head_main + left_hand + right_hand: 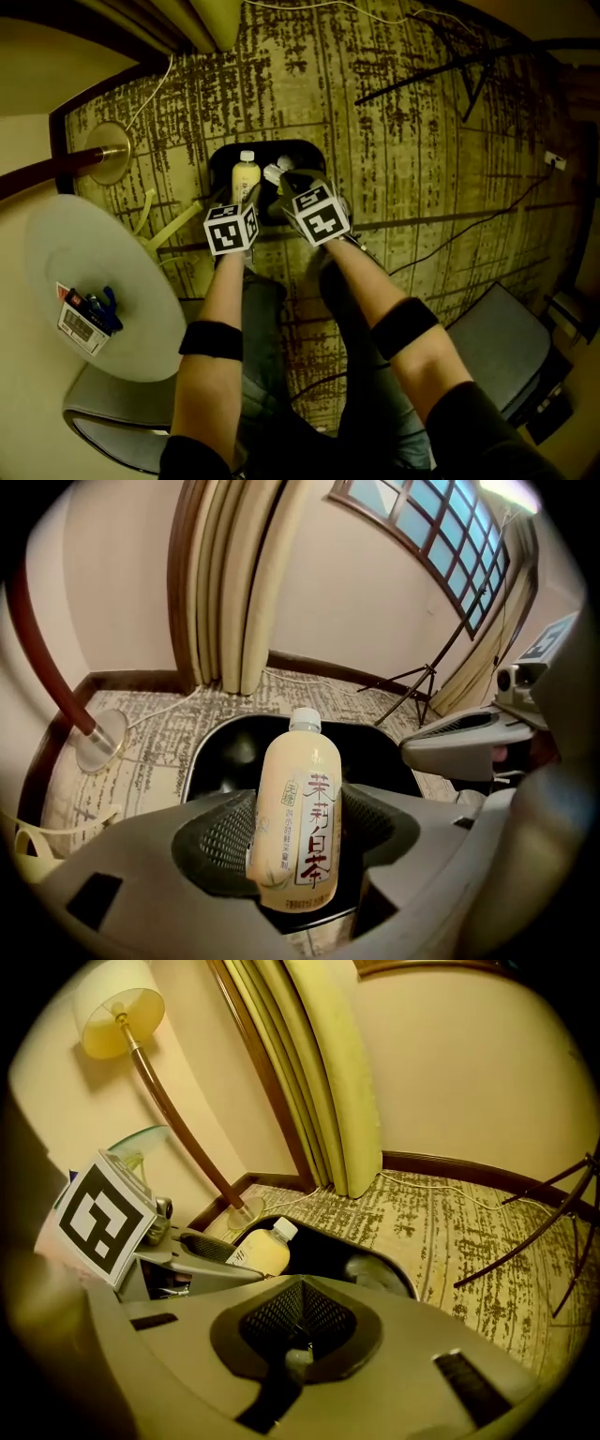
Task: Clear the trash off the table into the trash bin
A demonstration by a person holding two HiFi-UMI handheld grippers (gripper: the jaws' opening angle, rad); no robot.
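A pale yellow drink bottle [295,808] with a white cap stands upright between the pads of my left gripper [298,834], which is shut on it. The bottle [246,176] hangs over the black trash bin [220,155] on the carpet. Beside it on the right, my right gripper [286,187] is shut over the same bin [328,1252]. A small pale scrap [298,1360] shows at the seam of its jaws; I cannot tell what it is. A grey-white crumpled wad [375,1274] lies just beyond its tips, inside the bin. The round glass table [66,244] is at the left.
On the table lie a red-and-white packet [77,322] and a blue thing [105,309]. A floor lamp's round base [111,150] stands left of the bin, a curtain [328,1072] behind it. Tripod legs [450,70] and cables cross the carpet at right. A grey seat [497,347] is at lower right.
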